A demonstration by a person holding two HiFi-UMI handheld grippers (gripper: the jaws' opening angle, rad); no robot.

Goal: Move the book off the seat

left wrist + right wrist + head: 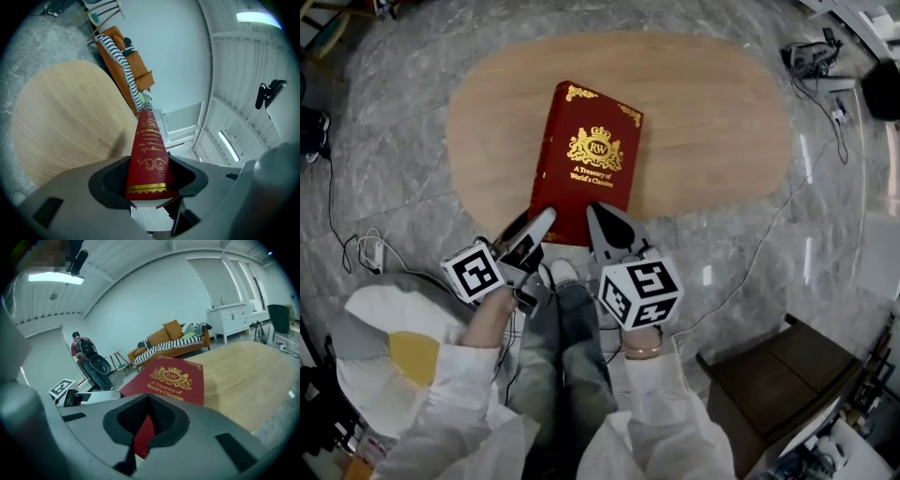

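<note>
Tongs grip a red book (586, 159) from two sides. In the head view the book, with its gold crest and gold letters, is in the middle of the frame, over the left half of an oval wooden bench (712, 122). Its near end pokes out past the bench's lower edge. I cannot tell if the book lies flat on the wood or is just above it.

The left tongs (534, 230) sit at the book's lower left corner. In the left gripper view they (150, 176) are clenched on the spine of the book (150, 159) - one dark pad on each side of it - and the bench (61, 117) fills the left of the frame.

The right tongs (614, 230) sit at the book's lower right corner. In the right gripper view they (147, 420) are pinched tight on a thin red edge of the book (176, 378), and the cover spreads out above them.

Each gripper has a marker cube (640, 292). White sleeves (459, 384) show at the bottom of the head view. Grey stone floor (394, 159) goes all round the bench. An orange sofa (173, 341) stands far back - a person (86, 357) stands at its left.
</note>
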